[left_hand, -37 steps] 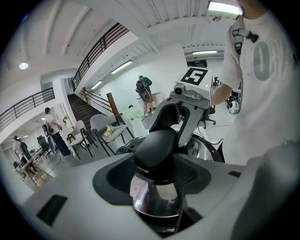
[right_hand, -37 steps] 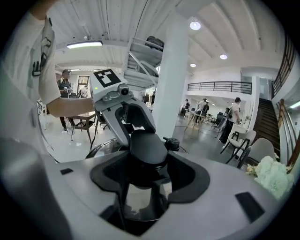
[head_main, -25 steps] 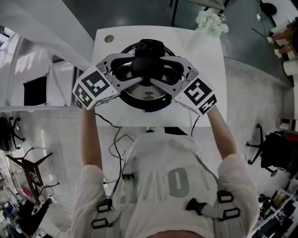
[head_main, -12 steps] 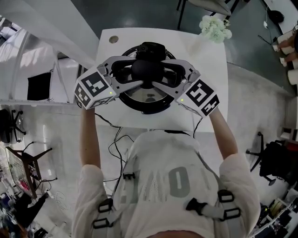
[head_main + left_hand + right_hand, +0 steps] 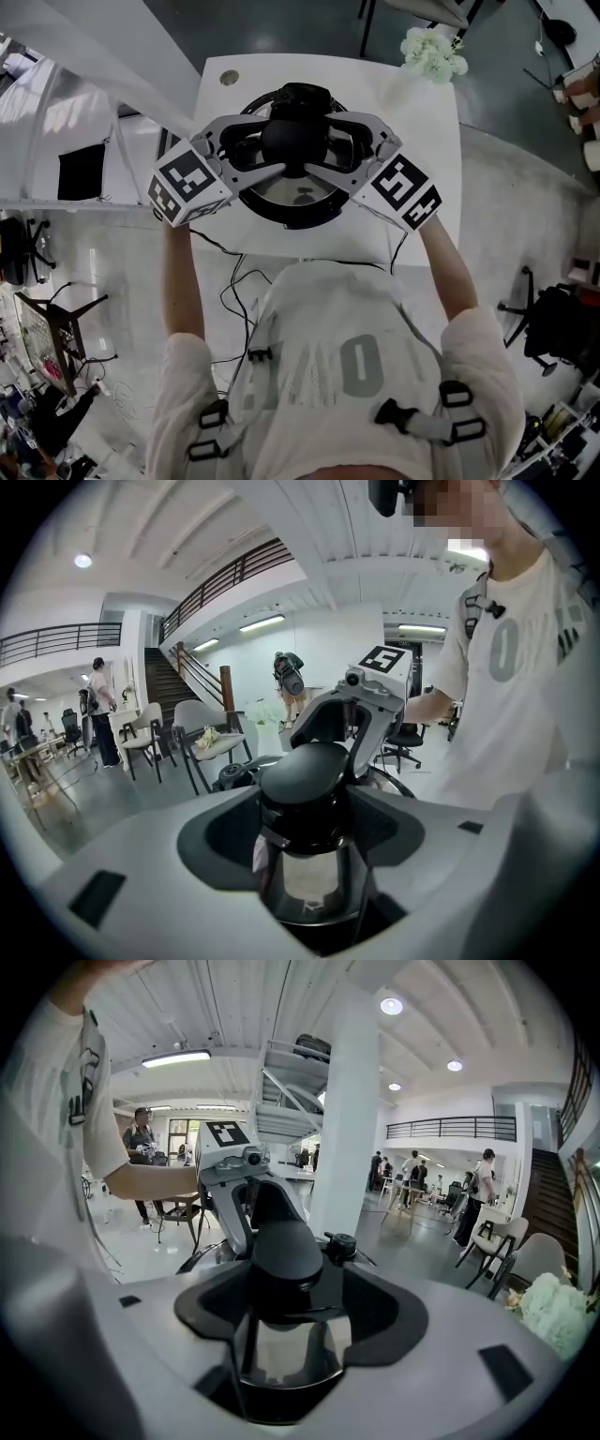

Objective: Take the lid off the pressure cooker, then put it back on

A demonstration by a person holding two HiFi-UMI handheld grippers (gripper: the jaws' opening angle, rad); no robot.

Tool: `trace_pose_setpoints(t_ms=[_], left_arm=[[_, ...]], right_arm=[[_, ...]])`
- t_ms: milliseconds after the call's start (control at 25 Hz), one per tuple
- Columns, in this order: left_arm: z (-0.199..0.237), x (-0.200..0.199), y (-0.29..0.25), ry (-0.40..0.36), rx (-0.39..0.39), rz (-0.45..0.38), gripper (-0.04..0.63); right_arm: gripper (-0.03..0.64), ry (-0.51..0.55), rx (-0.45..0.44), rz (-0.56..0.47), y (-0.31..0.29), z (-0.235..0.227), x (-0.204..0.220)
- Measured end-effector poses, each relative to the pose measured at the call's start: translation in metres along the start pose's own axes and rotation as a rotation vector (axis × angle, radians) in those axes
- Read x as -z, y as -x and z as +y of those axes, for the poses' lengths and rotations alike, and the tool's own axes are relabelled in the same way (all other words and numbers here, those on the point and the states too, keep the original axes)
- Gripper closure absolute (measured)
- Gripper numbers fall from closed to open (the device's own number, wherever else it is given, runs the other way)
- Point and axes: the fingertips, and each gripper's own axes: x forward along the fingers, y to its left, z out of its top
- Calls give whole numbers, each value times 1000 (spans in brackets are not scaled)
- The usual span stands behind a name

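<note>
Right tongs [image 5: 289, 1288] have just been opening, slack round the knob [image 5: 295, 141] from 3 o'clock; left tongs [image 5: 305, 808], at 9 o'clock, look closed on it. The lid [image 5: 291, 192] sits on the cooker [image 5: 281, 216] at my 12 o'clock. If I lift now, a one-sided grip could tilt and drop it.

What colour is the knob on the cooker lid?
Black; the round knob shows best in right gripper view.

the person [image 5: 330, 398] wears a pale short-sleeved t-shirt [image 5: 309, 309] with large grey letters [image 5: 361, 367] printed on it. grey webbing straps [image 5: 424, 427] with black buckles [image 5: 394, 414] lie across the shirt on both sides.
</note>
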Motion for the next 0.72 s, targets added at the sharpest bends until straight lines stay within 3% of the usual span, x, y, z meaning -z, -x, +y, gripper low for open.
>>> trace_pose_setpoints(t_ms=[480, 720], left_arm=[[-14, 6, 18, 3, -34, 30, 337], [-15, 9, 19, 4, -66, 56, 337]], right_arm=[[301, -31, 68, 9, 10, -17, 7], [302, -77, 27, -14, 7, -15, 7]])
